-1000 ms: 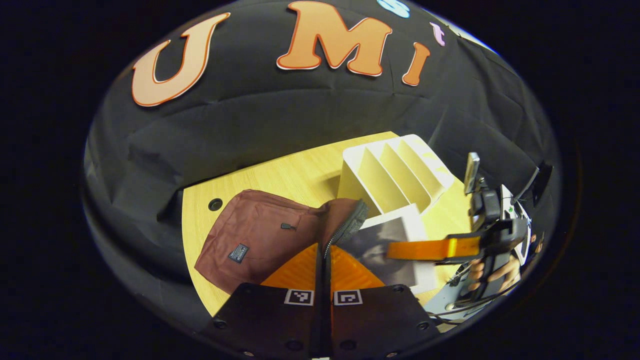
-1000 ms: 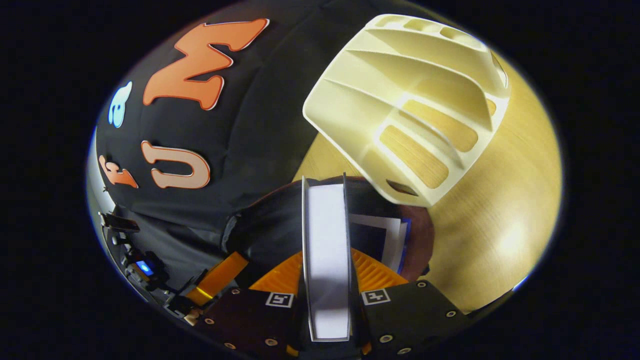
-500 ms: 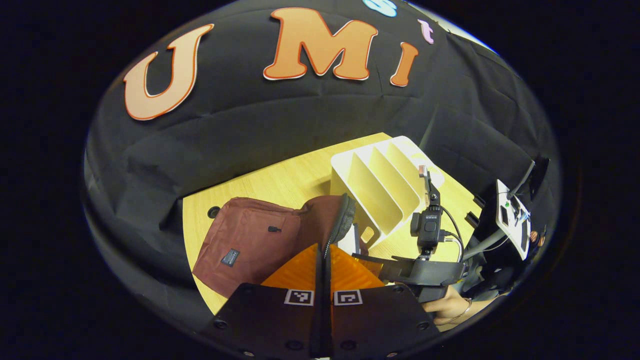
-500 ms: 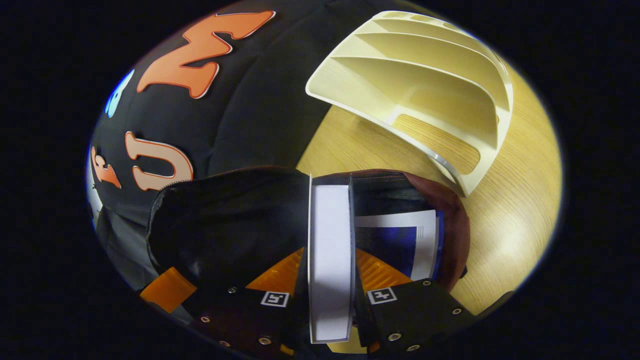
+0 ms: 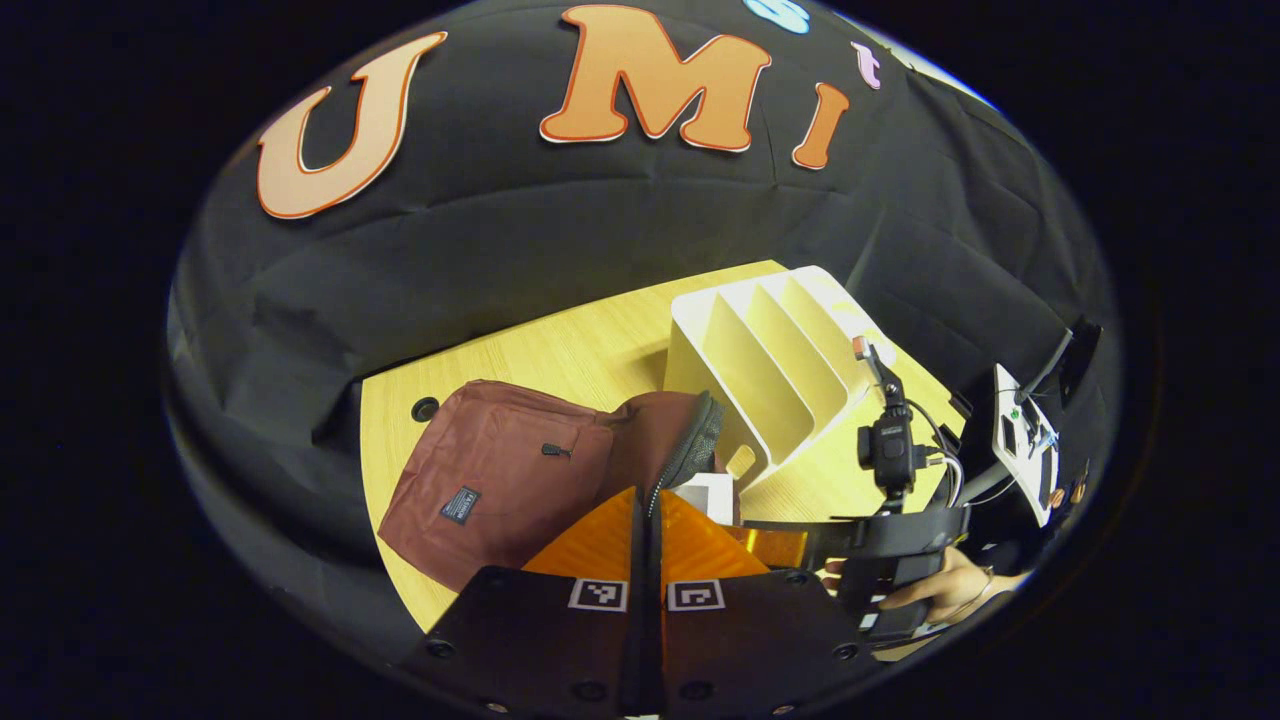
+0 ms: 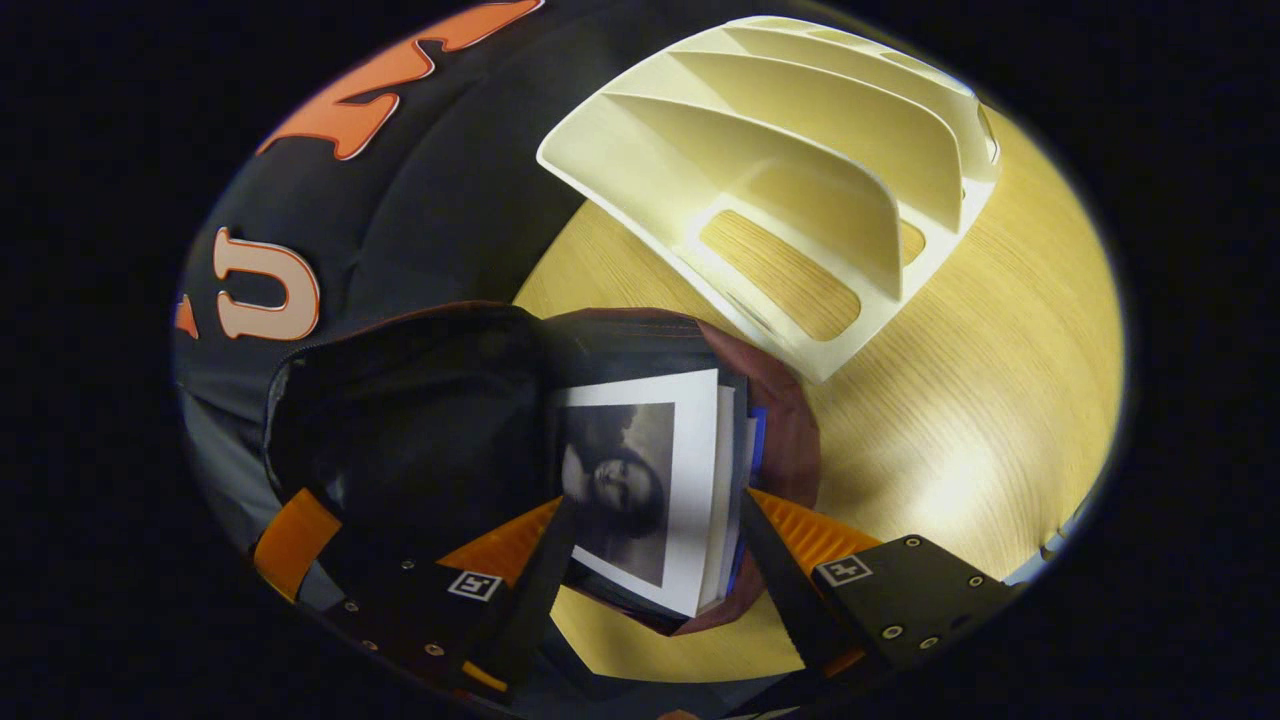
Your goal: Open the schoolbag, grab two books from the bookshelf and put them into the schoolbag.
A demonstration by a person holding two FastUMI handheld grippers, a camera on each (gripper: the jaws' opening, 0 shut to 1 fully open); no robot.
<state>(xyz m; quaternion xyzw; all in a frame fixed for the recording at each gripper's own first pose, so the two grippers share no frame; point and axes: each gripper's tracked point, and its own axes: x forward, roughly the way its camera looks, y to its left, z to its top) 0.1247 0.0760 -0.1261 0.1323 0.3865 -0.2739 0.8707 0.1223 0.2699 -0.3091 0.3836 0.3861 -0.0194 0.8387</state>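
Left gripper view looking level across the desk (image 5: 560, 350), right gripper view aimed steeply down, close over the schoolbag (image 6: 420, 400), bookshelf (image 6: 790, 150) shared.

We see open maroon fabric schoolbag (image 6: 790, 440) mouth crowded by white-covered book (image 6: 650, 480); cream slotted plastic bookshelf (image 6: 790, 170) close behind; bare wooden tabletop (image 6: 1000, 400) free beside.

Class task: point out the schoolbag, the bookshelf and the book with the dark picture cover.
schoolbag (image 5: 490, 470): left gripper view, its front panel.
bookshelf (image 6: 800, 130): right gripper view, a divider wall.
book (image 6: 690, 480): right gripper view, the white margin of its cover.
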